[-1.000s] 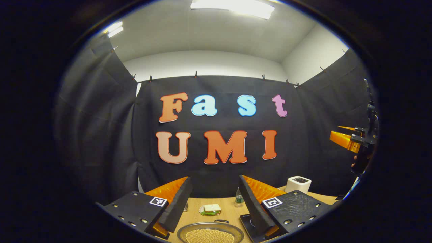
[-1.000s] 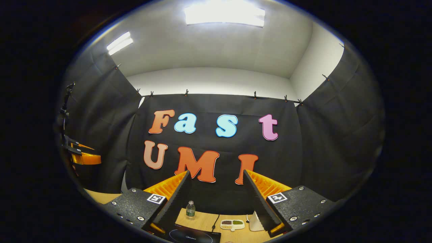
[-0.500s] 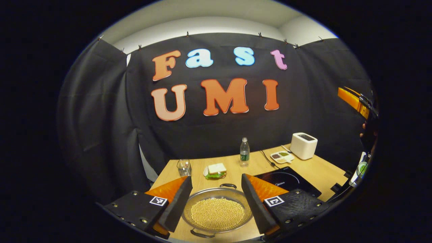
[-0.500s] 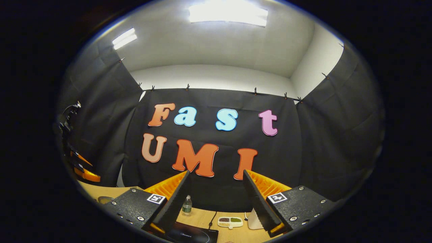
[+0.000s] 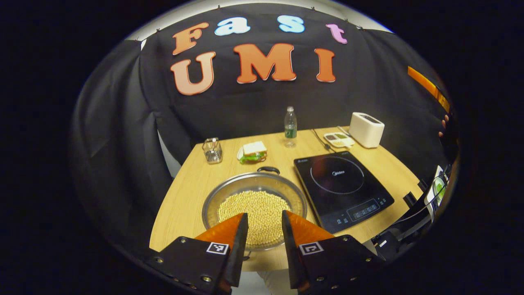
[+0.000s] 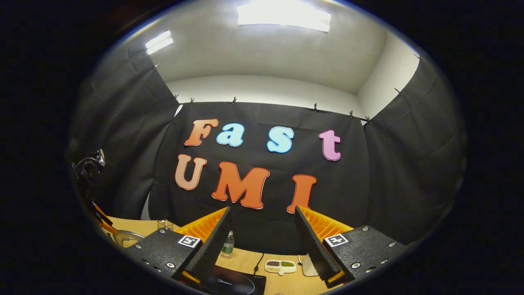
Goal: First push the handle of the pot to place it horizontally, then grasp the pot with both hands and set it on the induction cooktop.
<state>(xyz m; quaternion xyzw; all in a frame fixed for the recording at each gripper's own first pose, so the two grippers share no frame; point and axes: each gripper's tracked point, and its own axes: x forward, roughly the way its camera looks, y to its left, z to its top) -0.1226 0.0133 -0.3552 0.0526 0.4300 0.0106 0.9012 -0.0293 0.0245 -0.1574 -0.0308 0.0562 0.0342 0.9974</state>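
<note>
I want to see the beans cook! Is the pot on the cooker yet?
Not yet. Nothing looks done: the pot of beans sits on the table beside the induction cooktop, its far handle pointing at the back wall. In hand: the left claw hangs open over the pot's near rim. The right claw is open, up high. Left: turning the handles, lifting, placing.

A small brand word is printed at the centre of the induction cooktop (image 5: 343, 185), inside its ring marking, too blurred to read. Each gripper body carries a square coded marker.
</note>
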